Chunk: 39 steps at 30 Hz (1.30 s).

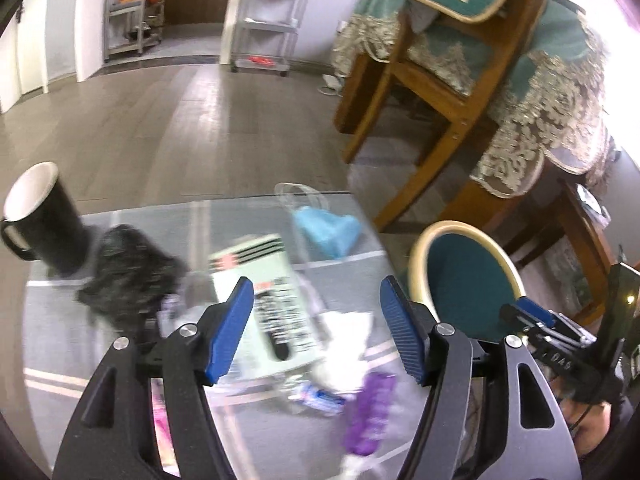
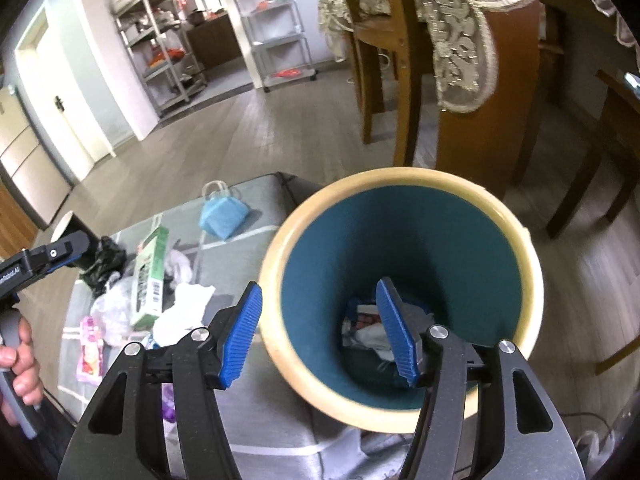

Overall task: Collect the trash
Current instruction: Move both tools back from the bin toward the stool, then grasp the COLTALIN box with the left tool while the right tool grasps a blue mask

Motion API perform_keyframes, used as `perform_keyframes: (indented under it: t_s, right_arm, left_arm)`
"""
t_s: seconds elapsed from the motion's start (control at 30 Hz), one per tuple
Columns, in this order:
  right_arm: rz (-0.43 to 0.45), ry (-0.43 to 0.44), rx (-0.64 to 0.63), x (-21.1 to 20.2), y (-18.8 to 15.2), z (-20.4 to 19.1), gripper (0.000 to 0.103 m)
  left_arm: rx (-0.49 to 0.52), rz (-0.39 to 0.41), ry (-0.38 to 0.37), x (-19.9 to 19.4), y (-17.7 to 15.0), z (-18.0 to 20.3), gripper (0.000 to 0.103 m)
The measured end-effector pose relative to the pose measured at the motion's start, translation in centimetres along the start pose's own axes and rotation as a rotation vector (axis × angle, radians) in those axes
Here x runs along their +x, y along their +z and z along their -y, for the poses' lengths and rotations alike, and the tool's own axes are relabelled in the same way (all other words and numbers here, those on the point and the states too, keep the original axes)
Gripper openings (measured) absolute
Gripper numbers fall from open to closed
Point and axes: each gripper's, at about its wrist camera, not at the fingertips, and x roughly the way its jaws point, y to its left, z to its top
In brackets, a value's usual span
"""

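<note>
Trash lies on a low grey table (image 1: 80,344): a green carton (image 1: 260,280), a blue face mask (image 1: 326,230), crumpled white paper (image 1: 348,344), a purple wrapper (image 1: 370,412), a black bag (image 1: 128,272) and a pink packet (image 2: 91,350). My left gripper (image 1: 316,324) is open and empty above the carton and paper. My right gripper (image 2: 320,332) is open and empty over the near rim of a cream bin with teal inside (image 2: 400,240). Some trash (image 2: 368,328) lies at the bin's bottom. The bin also shows in the left wrist view (image 1: 464,276).
A black mug (image 1: 44,216) stands at the table's far left. Wooden chairs (image 1: 404,92) and a table with a lace cloth (image 1: 560,100) stand to the right. White shelf racks (image 1: 264,16) stand across the wood floor.
</note>
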Motion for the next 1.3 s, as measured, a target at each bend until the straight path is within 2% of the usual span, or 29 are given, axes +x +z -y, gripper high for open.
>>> perform_keyframes:
  t_s: [0.23, 0.4, 0.57, 0.63, 0.83, 1.03, 1.3]
  right_arm:
    - [-0.014, 0.041, -0.046, 0.9, 0.2, -2.9, 0.061]
    - [-0.028, 0.079, -0.098, 1.8, 0.9, -5.4, 0.061]
    - [-0.043, 0.107, -0.149, 3.3, 2.3, -7.7, 0.061]
    - [-0.05, 0.112, -0.168, 4.2, 3.2, -8.4, 0.061]
    - [-0.07, 0.103, -0.234, 6.8, 5.2, -9.5, 0.061]
    - [-0.137, 0.109, -0.29, 10.2, 6.3, -9.4, 0.061]
    - [-0.207, 0.131, -0.392, 14.0, 6.8, -11.1, 0.061]
  left_arm:
    - [-0.051, 0.017, 0.07, -1.3, 0.1, -5.4, 0.065]
    - [-0.072, -0.002, 0.087, -0.8, 0.3, -7.2, 0.065]
    - [-0.065, -0.024, 0.06, 0.9, 0.4, -6.6, 0.066]
    - [-0.072, -0.036, 0.046, 2.0, 0.8, -6.0, 0.073]
    - [-0.097, -0.093, 0.042, 5.3, 1.7, -4.8, 0.083]
    - [-0.127, -0.201, 0.061, 9.3, 1.1, -4.6, 0.083]
    - [-0.136, -0.266, 0.082, 11.6, 0.6, -4.8, 0.083]
